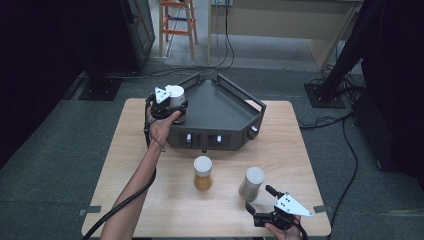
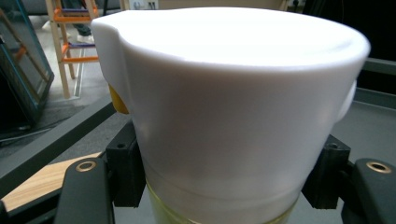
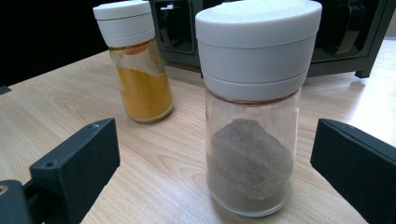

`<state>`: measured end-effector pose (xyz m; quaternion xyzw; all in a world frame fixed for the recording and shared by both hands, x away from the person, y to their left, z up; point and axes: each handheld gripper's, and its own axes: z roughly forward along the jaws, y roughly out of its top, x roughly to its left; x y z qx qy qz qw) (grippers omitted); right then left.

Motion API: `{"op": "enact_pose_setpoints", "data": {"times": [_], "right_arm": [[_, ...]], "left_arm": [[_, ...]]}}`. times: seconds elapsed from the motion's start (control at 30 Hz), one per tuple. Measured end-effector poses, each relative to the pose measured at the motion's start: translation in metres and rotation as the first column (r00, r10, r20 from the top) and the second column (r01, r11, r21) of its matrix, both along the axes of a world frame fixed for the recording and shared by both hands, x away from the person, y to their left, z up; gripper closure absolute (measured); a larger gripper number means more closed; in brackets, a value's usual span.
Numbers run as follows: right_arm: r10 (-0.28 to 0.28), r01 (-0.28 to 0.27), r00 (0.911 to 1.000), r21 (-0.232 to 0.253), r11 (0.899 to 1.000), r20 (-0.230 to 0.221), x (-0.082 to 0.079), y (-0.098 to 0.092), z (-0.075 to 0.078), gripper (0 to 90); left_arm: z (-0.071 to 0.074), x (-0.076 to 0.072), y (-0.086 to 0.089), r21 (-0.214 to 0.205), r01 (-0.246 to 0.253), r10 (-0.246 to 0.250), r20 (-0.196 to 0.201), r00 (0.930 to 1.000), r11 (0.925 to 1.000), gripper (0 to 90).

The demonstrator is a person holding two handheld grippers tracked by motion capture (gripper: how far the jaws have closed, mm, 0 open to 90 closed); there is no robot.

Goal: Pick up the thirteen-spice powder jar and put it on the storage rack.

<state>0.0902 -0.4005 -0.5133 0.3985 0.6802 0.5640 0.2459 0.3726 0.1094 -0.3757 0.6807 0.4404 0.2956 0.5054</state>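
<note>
White-capped jar (image 2: 233, 116) sits clamped between the left gripper (image 1: 167, 106)'s jaws, over the left corner of the dark tray (image 1: 220, 107). Nearer the person, the grey-powder jar (image 3: 252, 121) stands on the wooden table (image 1: 150, 195), framed by the right gripper (image 1: 265, 200)'s wide-spread jaws, untouched. The yellow-spice jar (image 3: 137, 70) stands just beside it.
</note>
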Motion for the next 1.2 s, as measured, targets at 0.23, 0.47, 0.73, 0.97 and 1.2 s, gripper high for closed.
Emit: {"op": "enact_pose_setpoints", "data": {"times": [0.23,0.47,0.73,0.97,1.2], "right_arm": [[0.003,-0.003,1.0000,-0.003,1.000,0.003,0.000,0.000,0.000,1.2],[0.009,-0.009,1.0000,-0.004,1.000,0.000,0.000,0.001,0.000,1.2],[0.011,-0.011,0.9999,-0.006,1.000,0.000,0.000,0.001,0.000,1.2],[0.013,-0.013,0.9999,-0.010,1.000,-0.001,0.001,0.003,0.000,1.2],[0.011,-0.011,0.9999,-0.010,1.000,0.002,0.000,0.004,0.001,1.2]], "left_arm": [[-0.001,-0.002,0.000,0.014,-0.001,0.001,0.009,1.0000,0.9999,30.2],[0.001,-0.005,-0.002,0.017,-0.016,0.016,0.008,0.9998,0.9997,27.5],[0.010,-0.011,-0.004,0.011,-0.046,0.046,-0.034,0.9984,0.9989,7.3],[0.013,-0.022,-0.001,0.010,-0.049,0.050,-0.057,0.9972,0.9987,7.3],[0.012,-0.034,0.007,-0.005,-0.044,0.044,-0.083,0.9956,0.9990,7.3]]}}
